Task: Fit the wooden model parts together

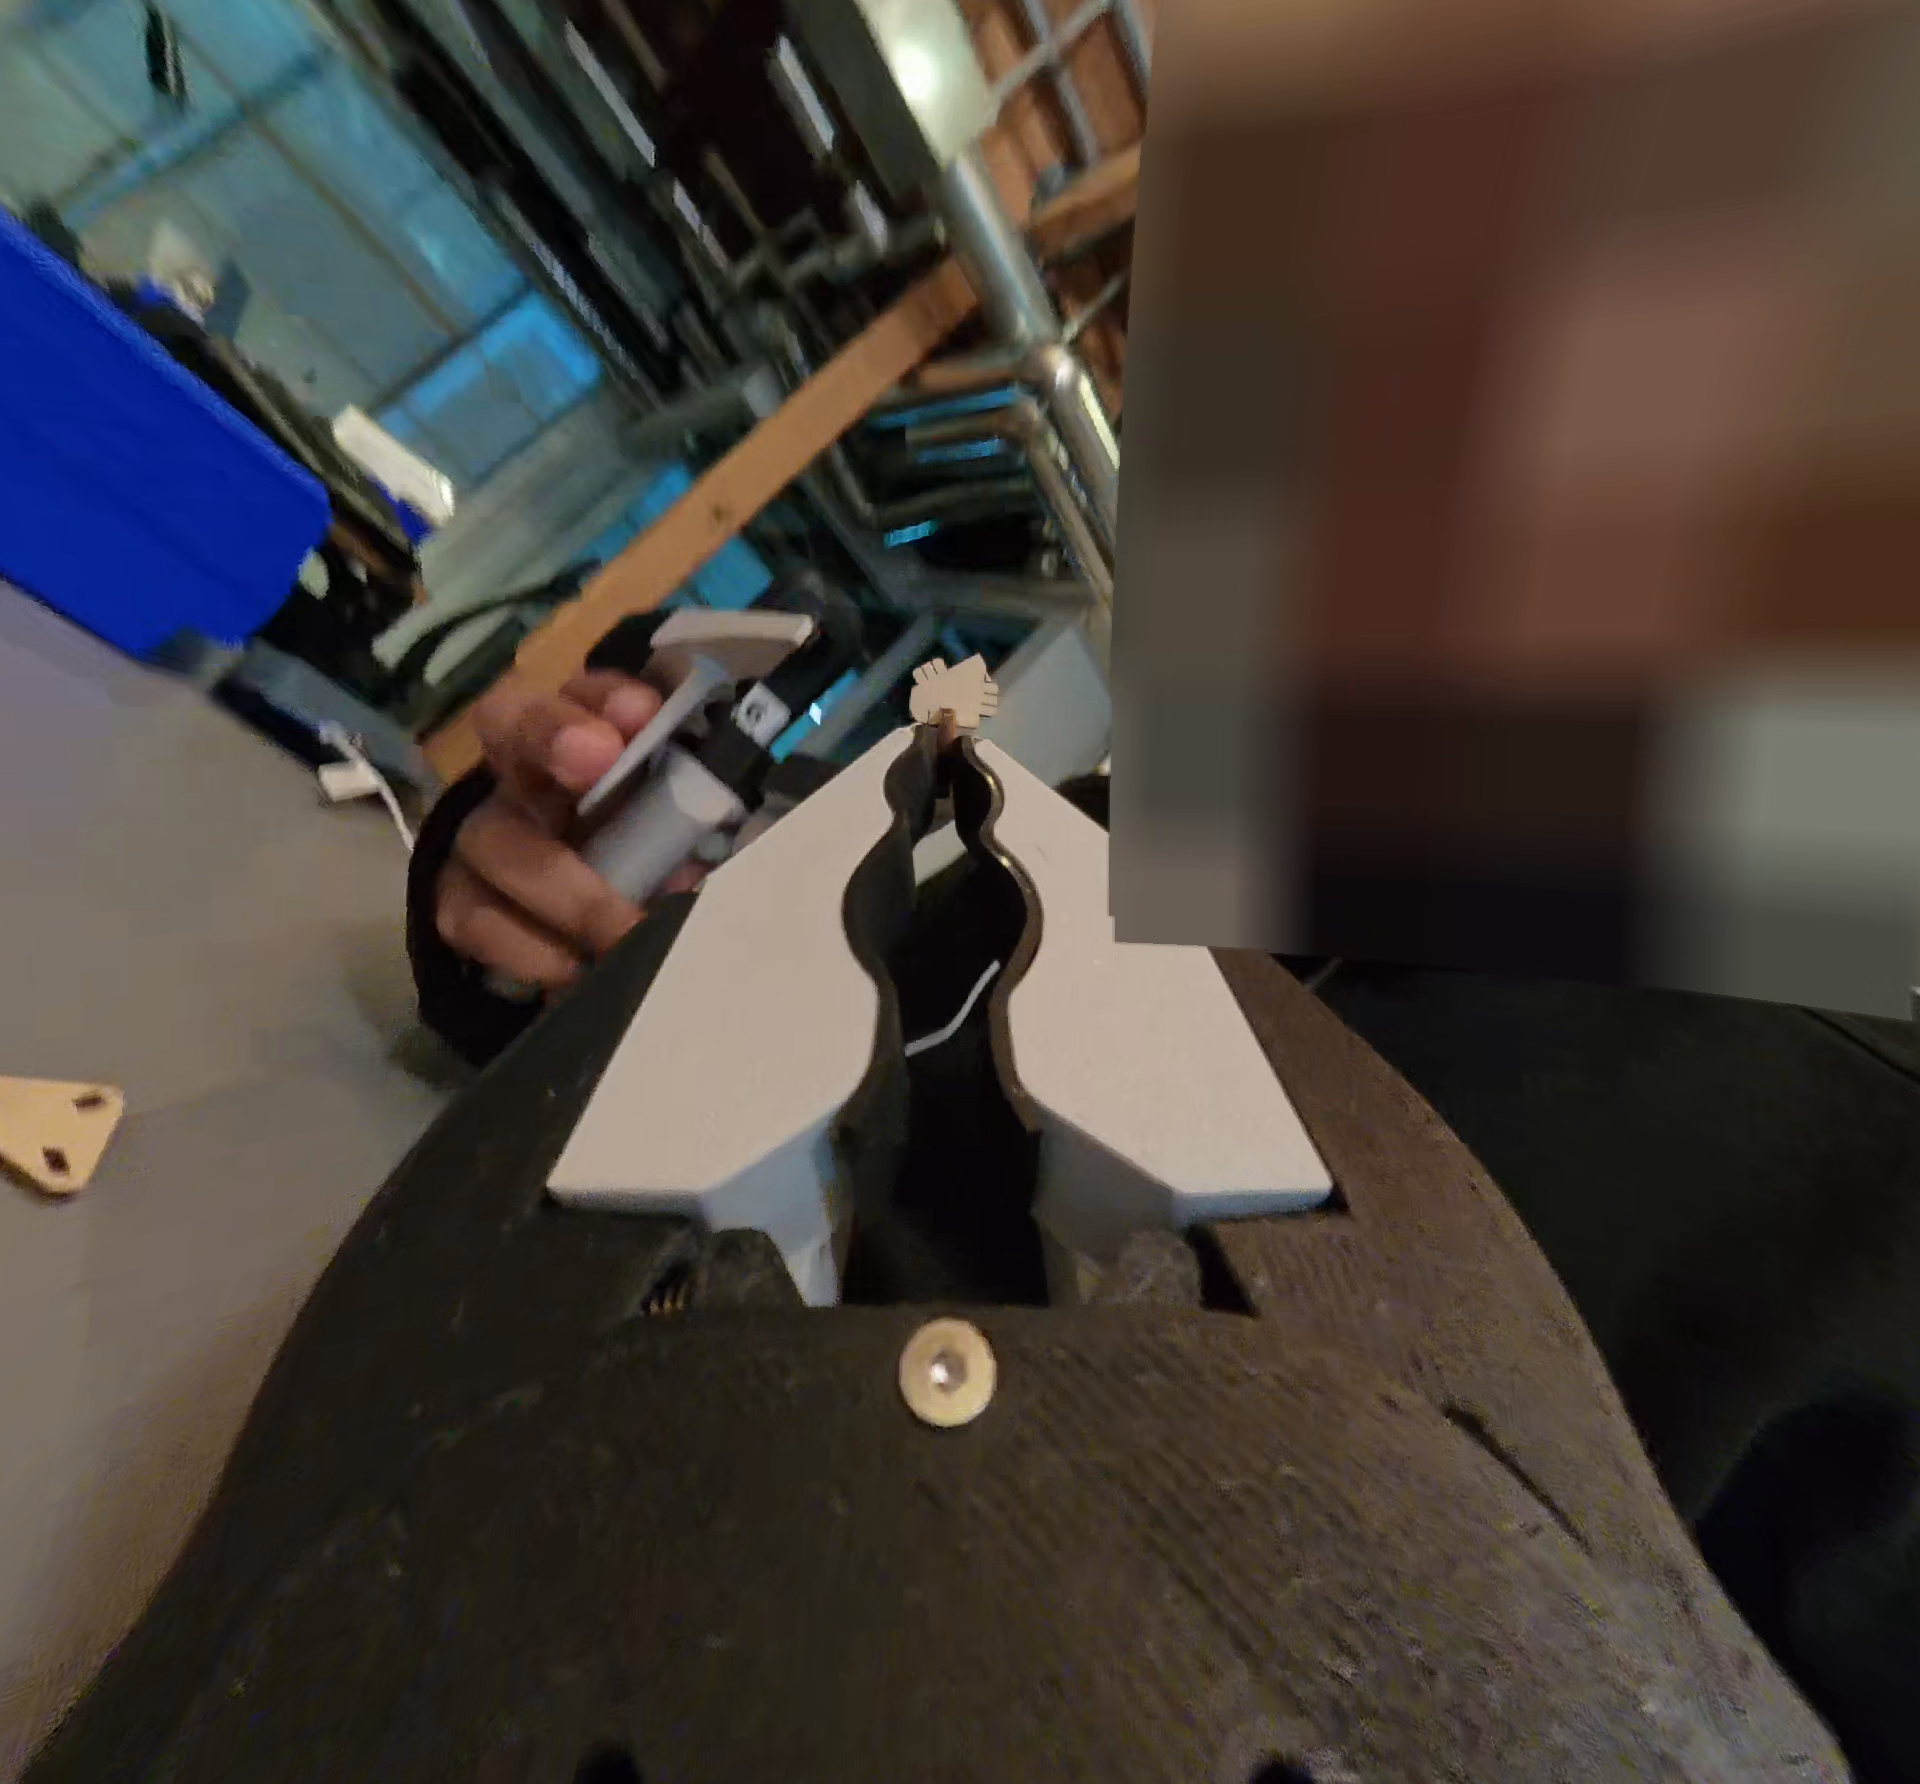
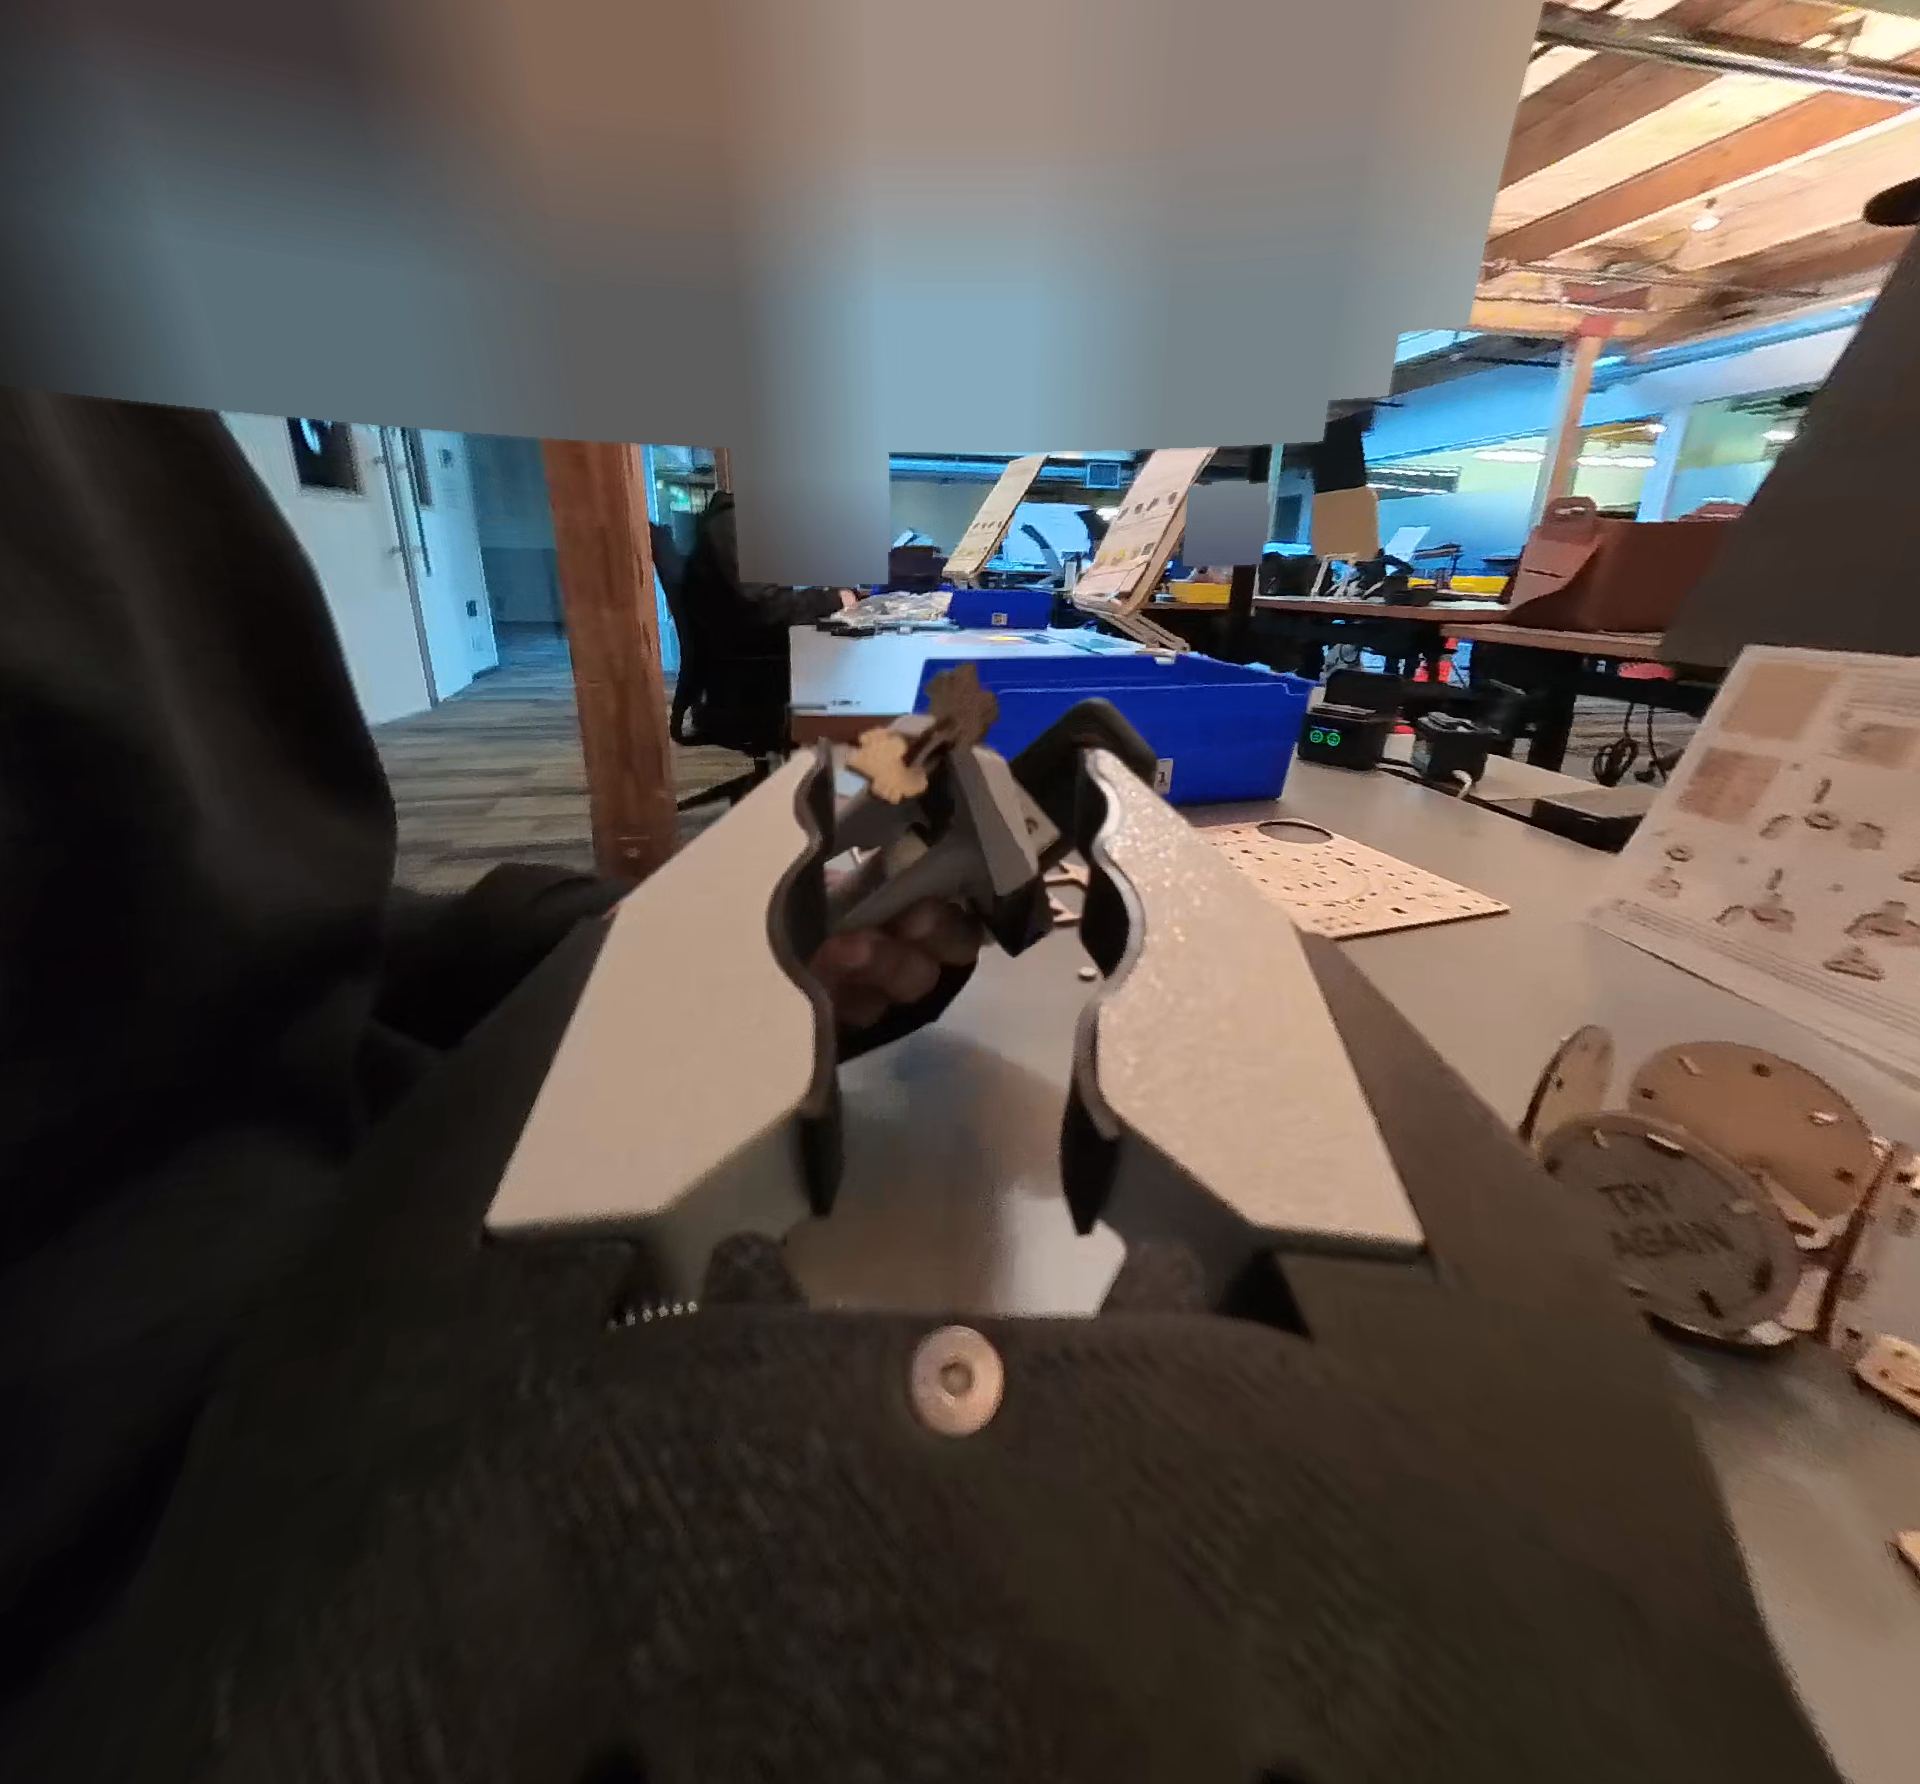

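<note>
**Q:** Nearest the lens, what do you log?

**Me:** Black gripper body with its bolt, then my grey fingers. My left gripper point(image 1: 940, 742) has its fingertips pinched together on a small pale wooden piece point(image 1: 953, 692) with toothed edges; the piece sticks up just past the tips. My right gripper point(image 2: 961, 763) stands wide, nothing between its pads.

**Q:** What crowds them?

**Me:** Seen from the right wrist, my left gripper with its wooden piece sits directly ahead, between my spread right fingers, raised above the grey table point(image 2: 1455, 965). Behind it: a blue bin point(image 2: 1195, 726). To the right of it lies a flat laser-cut wooden sheet point(image 2: 1340, 877), then a printed instruction sheet point(image 2: 1787, 830), and closest at right a partly built wooden assembly of round discs point(image 2: 1704, 1194). A dark sleeve point(image 2: 187, 851) fills the left side.

**Q:** From the left wrist?

**Me:** A hand point(image 1: 530, 851) gripping the right tool's handle, left of my tips. A loose rounded-triangle wooden part with holes point(image 1: 57, 1137) lies on the table at far left. A white cable point(image 1: 379, 804) trails near the hand.

**Q:** Free room?

**Me:** Bare tabletop under and between the grippers; right side cluttered with parts and paper.

**Q:** The piece itself?

**Me:** Thin, light plywood, lobed outline, held by its lower edge. Finer detail blurred.
</note>
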A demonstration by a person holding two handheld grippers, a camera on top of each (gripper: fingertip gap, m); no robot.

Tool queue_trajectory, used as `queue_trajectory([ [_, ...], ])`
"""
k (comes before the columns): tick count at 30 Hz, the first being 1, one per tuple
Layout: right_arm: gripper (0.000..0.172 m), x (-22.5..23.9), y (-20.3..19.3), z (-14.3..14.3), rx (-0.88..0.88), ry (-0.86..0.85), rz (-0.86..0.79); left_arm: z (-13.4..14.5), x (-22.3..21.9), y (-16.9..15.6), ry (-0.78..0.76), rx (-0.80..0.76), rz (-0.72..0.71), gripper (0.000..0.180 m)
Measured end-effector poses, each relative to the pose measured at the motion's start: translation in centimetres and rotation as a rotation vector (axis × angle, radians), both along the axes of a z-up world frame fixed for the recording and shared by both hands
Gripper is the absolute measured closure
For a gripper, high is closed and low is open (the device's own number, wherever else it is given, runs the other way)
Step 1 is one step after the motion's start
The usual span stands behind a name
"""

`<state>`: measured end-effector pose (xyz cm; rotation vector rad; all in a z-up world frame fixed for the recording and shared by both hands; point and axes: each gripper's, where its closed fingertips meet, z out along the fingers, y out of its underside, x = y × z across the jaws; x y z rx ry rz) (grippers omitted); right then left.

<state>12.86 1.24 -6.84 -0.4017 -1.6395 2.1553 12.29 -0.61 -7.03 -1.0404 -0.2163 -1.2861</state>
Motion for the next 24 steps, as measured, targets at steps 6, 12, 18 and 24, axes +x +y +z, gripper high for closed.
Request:
queue_trajectory([
  [6,0.128,1.8,-0.3,-2.6,0.373,0.068,0.044,-3.2,2.9,1.1,0.122,-0.231,-0.179,0.177],
  [12,0.120,3.1,-0.5,-3.0,0.521,0.057,0.130,-2.9,2.6,1.1,-0.080,-0.165,-0.282,0.178],
  [18,0.122,2.7,-1.5,-2.9,0.642,0.152,0.151,-2.7,2.9,1.1,-0.125,-0.164,-0.325,0.177],
  [24,0.129,2.7,-2.0,-2.7,0.675,0.182,0.187,-2.6,3.5,1.1,-0.128,-0.156,-0.355,0.177],
])
